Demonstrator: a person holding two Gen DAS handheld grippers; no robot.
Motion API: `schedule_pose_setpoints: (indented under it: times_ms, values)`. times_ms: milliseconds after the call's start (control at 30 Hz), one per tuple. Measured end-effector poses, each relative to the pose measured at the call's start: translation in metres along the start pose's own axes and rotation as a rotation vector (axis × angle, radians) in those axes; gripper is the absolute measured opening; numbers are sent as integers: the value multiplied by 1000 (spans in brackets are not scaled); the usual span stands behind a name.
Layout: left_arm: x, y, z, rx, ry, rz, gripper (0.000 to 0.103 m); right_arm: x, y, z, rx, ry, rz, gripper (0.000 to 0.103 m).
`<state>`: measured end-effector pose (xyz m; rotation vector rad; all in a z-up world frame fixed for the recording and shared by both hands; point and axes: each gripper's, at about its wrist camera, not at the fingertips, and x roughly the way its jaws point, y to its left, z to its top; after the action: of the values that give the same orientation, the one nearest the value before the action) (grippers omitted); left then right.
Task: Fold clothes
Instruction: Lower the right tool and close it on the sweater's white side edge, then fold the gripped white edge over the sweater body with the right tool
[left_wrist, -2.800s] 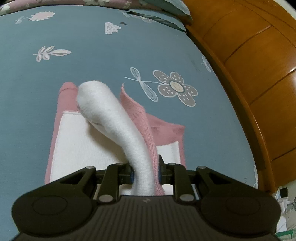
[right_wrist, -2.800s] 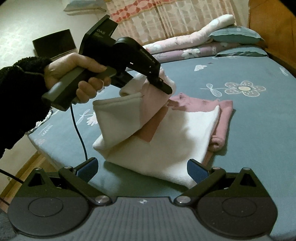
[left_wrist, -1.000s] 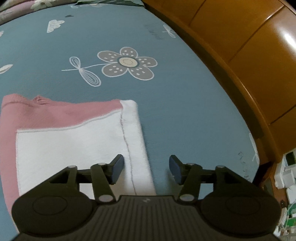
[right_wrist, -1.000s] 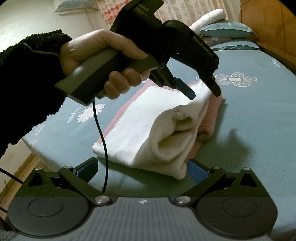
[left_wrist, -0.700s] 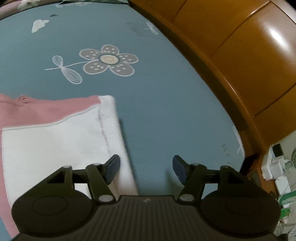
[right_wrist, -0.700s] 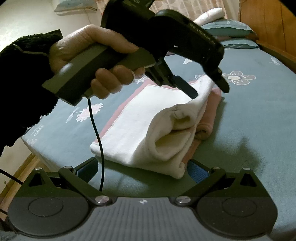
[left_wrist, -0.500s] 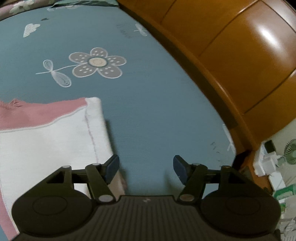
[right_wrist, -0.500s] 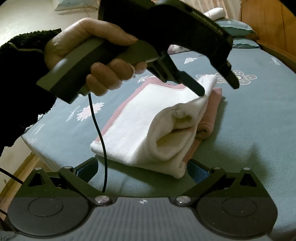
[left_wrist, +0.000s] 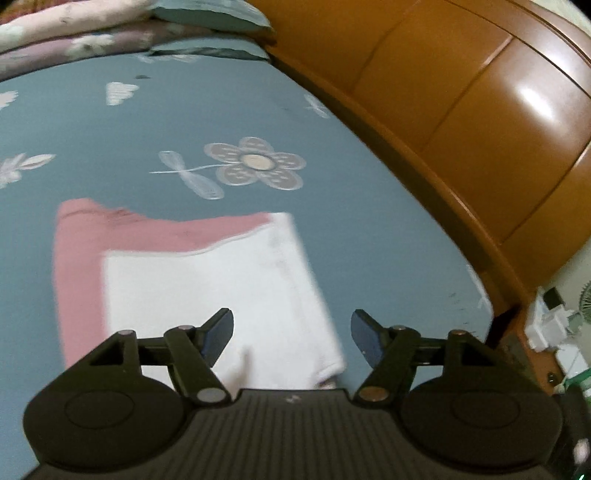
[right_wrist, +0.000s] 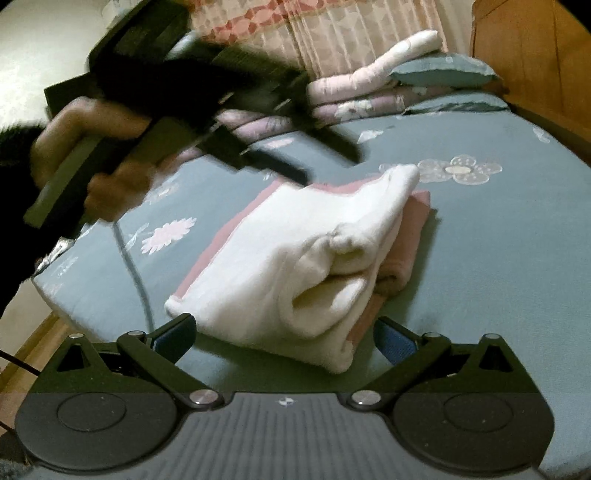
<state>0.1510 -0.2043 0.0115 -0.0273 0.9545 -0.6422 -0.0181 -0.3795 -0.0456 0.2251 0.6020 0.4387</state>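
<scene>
Blue floral bedsheet (left_wrist: 155, 122) fills both views; wooden headboard (left_wrist: 461, 96) runs past the left gripper's right finger. Stacked quilts (right_wrist: 354, 96) and a pillow (right_wrist: 443, 70) lie far ahead. Folded white-and-pink garment (right_wrist: 295, 258) rests on the sheet, straight ahead between the right gripper's (right_wrist: 284, 336) spread, empty fingers. Left gripper (left_wrist: 291, 332), blurred, hovers above it, jaws apart, gripping nothing.

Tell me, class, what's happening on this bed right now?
A person with a gripper in each hand is folding a pink and white garment on a blue flowered bedsheet. The garment lies folded. The left gripper hovers open above it, holding nothing. The right gripper sits open at the garment's near edge, also empty.
</scene>
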Motion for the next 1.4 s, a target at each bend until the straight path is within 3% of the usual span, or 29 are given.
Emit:
schedule_pose_setpoints:
  times_ms: [267,367,467,600,733,767,900,1133,1267,1400]
  values:
    - [-20,36,-44,45,-54,105,73,0,-17,15,85,-100,-1,103]
    - [-19,42,-55,85,-68,125,73,4,-12,22,65,-96,-16,90]
    - [-21,47,-58,105,-106,92,73,11,-4,25,32,-78,3,72]
    - [-21,54,-51,130,-159,17,73,28,12,27,-18,-16,-12,59]
    - [-9,59,-38,181,-161,-67,73,43,20,28,-35,50,-108,41]
    - [-4,61,-35,191,-151,-80,73,44,19,28,-23,65,-137,32]
    - [16,70,-22,217,-99,-152,73,45,19,29,49,104,-218,24]
    - [53,81,5,249,-24,-271,74,44,27,32,180,146,-334,24]
    - [54,83,18,256,-5,-340,73,44,33,37,248,160,-396,31]
    - [32,100,23,250,-46,-393,73,47,33,52,333,115,-437,45]
